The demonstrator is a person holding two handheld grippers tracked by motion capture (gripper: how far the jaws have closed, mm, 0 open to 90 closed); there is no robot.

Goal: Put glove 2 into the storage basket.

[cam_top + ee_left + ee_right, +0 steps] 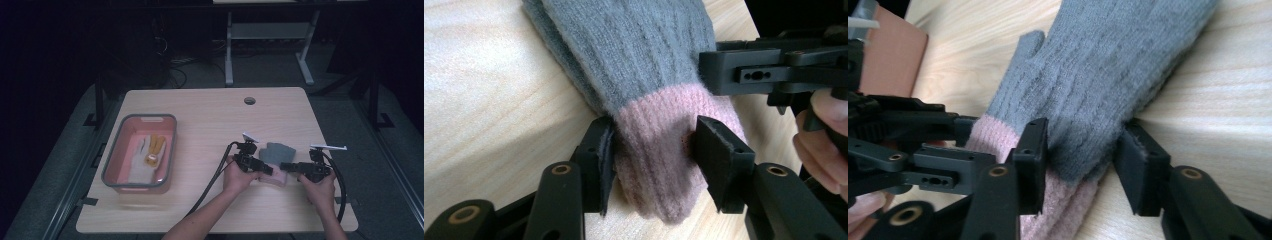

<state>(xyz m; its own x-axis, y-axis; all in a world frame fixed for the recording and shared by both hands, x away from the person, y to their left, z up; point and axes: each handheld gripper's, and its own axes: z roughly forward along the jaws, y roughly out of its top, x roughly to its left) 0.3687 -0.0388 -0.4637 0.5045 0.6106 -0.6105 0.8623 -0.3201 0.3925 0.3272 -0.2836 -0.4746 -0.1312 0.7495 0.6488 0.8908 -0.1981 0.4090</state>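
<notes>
A grey knit glove [278, 152] with a pink cuff [276, 177] lies flat on the wooden table [210, 120], right of centre. My left gripper [269, 169] reaches in from the left. In the left gripper view it is open [651, 157], with one jaw on each side of the pink cuff [659, 165] and the pads against the knit. My right gripper [285, 166] comes in from the right, tip to tip with the left one. It is open too [1083, 157] and straddles the grey part of the glove [1108, 75] just above the cuff [1058, 210].
A grey-rimmed pink tub [112, 165] stands at the table's left and holds a white glove with orange-yellow fingers [152, 150]. A round cable hole [249, 100] sits near the far edge. Black cables trail from both grippers toward the near edge. A white desk frame [270, 35] stands behind the table.
</notes>
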